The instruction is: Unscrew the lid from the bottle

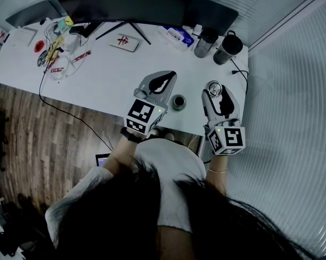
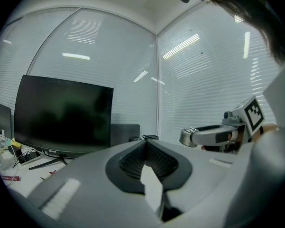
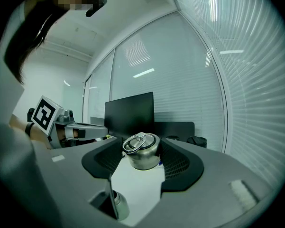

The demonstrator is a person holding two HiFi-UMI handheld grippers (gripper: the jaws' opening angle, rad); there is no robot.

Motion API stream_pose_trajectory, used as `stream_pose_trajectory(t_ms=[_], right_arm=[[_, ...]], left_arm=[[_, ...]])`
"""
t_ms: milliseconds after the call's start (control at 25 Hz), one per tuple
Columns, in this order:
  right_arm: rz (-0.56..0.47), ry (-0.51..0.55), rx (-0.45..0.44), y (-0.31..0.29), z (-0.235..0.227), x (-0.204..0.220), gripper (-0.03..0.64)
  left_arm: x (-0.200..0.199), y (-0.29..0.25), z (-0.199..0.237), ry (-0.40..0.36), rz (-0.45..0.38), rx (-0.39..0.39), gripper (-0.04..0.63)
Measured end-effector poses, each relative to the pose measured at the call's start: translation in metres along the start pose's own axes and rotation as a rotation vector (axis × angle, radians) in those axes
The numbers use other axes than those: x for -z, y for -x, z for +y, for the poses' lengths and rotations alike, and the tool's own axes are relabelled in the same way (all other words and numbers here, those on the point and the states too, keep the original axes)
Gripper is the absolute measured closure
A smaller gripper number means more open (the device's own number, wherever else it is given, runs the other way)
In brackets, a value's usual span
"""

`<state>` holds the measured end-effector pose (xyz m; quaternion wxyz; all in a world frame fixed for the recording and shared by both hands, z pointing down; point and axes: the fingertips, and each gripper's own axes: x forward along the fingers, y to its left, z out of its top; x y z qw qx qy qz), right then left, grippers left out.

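the right claw (image 3: 143, 146) is clamped on the lid (image 3: 141, 154), a metal cap with a ring on top, held clear of the bottle (image 1: 178, 102). the bottle stands open on the white table (image 1: 97, 75) near its front edge, between the two claws. the left claw (image 2: 144, 142) is closed, tips together, nothing in it.
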<state>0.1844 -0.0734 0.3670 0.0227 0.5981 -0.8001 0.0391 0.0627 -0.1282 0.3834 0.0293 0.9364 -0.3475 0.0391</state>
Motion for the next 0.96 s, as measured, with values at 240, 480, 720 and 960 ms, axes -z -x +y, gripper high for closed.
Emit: stream_pose_trajectory(t_ms=[240,480,720,960], right_arm=[[0.006,-0.003,-0.001,-0.002,0.0007,0.0004,0.367],[0.007,-0.006,-0.001,-0.0038,-0.0002,0.0019,0.367],[0.008,-0.008,-0.002,-0.0035,-0.0014,0.0042,0.367],[0.014,-0.007,-0.005,-0.0064,-0.0012,0.0045,0.367]], left_arm=[[0.0001,-0.0004,0.0022,0.002,0.003,0.0,0.537],[0.0016,-0.0018,0.0042,0.003,0.003,-0.002,0.537],[0.0038,-0.0035,0.0025,0.0,0.007,0.0,0.537],[0.0033,-0.0052,0.0053,0.002,0.009,0.002,0.537]])
